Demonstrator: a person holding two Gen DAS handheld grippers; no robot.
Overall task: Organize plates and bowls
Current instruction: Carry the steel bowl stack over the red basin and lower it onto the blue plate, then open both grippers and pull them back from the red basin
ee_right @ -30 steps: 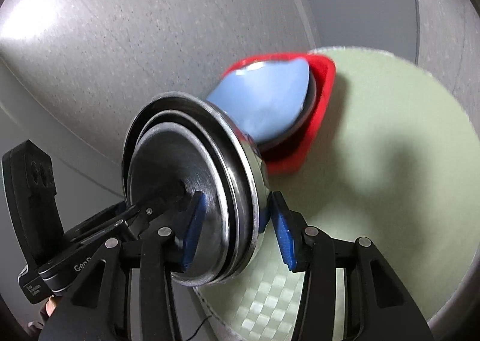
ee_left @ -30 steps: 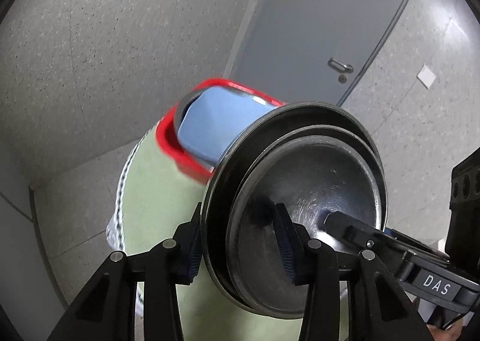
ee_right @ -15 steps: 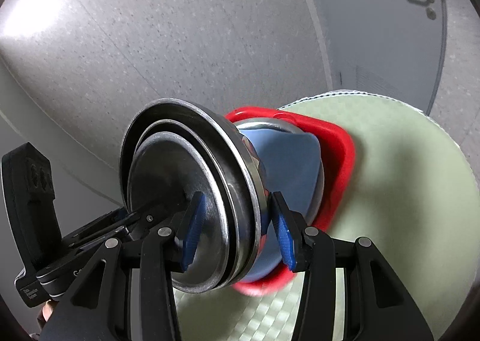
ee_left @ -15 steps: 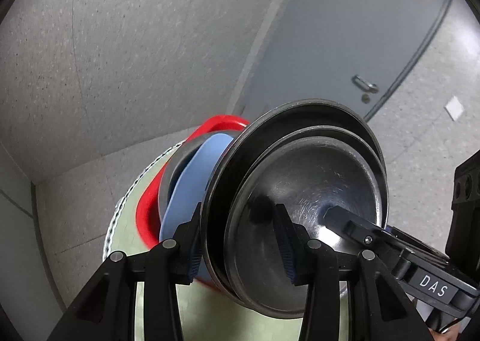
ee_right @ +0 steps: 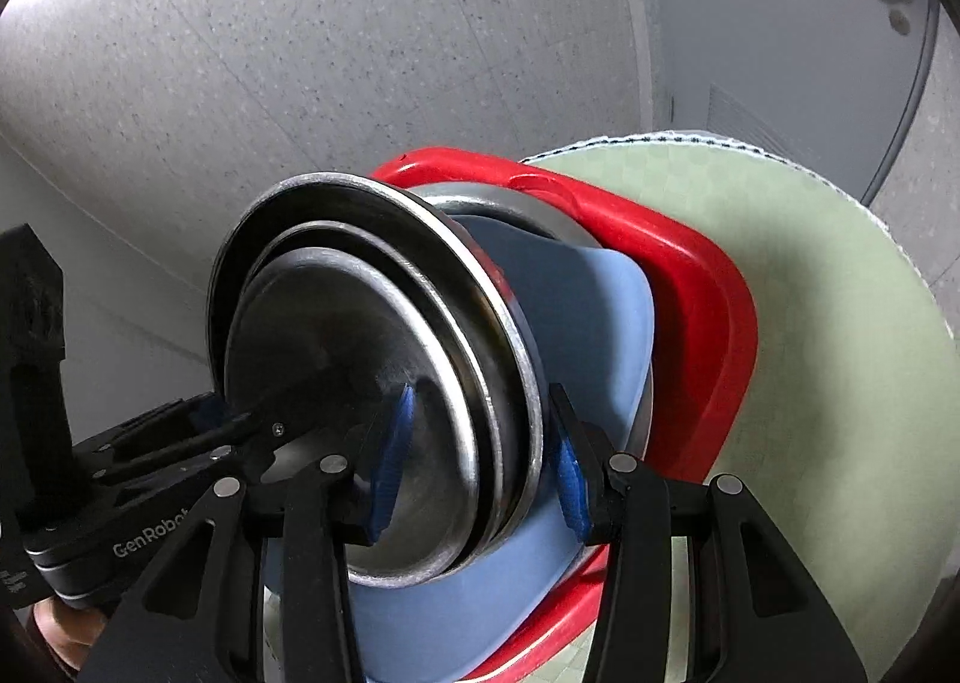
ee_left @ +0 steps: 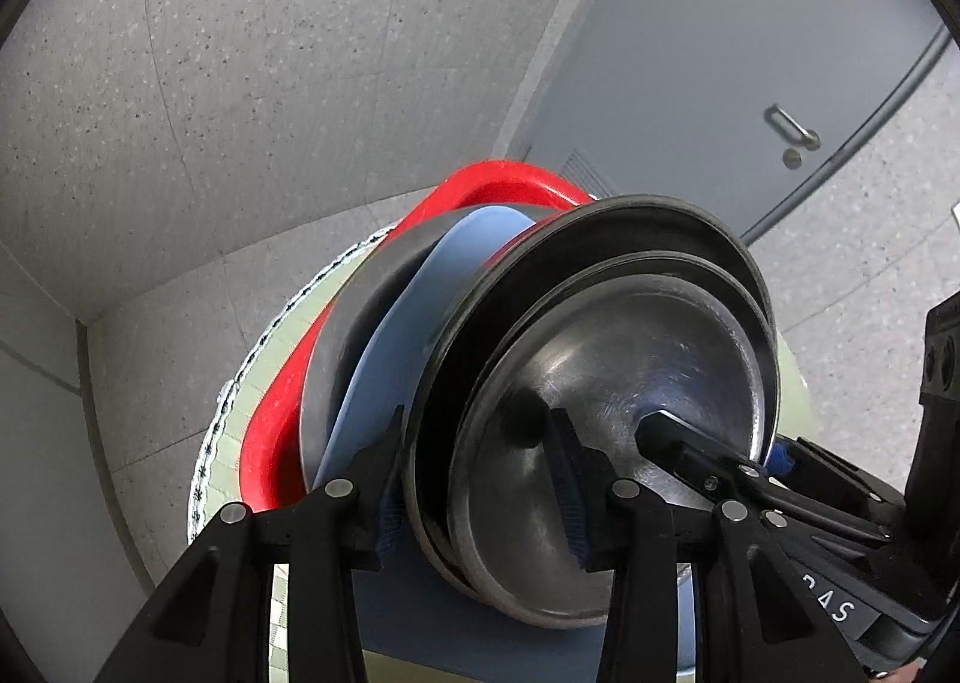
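A stack of nested steel bowls [ee_left: 600, 383] [ee_right: 336, 353] hangs tilted on edge, gripped at its rim from two sides. My left gripper [ee_left: 477, 473] is shut on the near rim, one pad inside and one outside. Opposite it, my right gripper [ee_right: 480, 455] is shut on the other rim in the same way. Just behind and below the stack lies a red tray [ee_left: 270, 443] [ee_right: 708, 287]. In it a blue plate [ee_left: 408, 335] [ee_right: 588, 311] leans on a steel plate [ee_left: 348, 335] [ee_right: 510, 203]. Whether the stack touches the blue plate I cannot tell.
The tray sits on a round table with a pale green checked cloth [ee_left: 264, 347] [ee_right: 840, 323], near its edge. Beyond are a speckled grey floor and a grey door [ee_left: 720, 83] [ee_right: 780, 23]. Part of a hand shows at the lower left of the right wrist view.
Both grippers have carried the steel stack down and towards the red tray. The tray and blue plate, farther off before, now lie right behind the stack.
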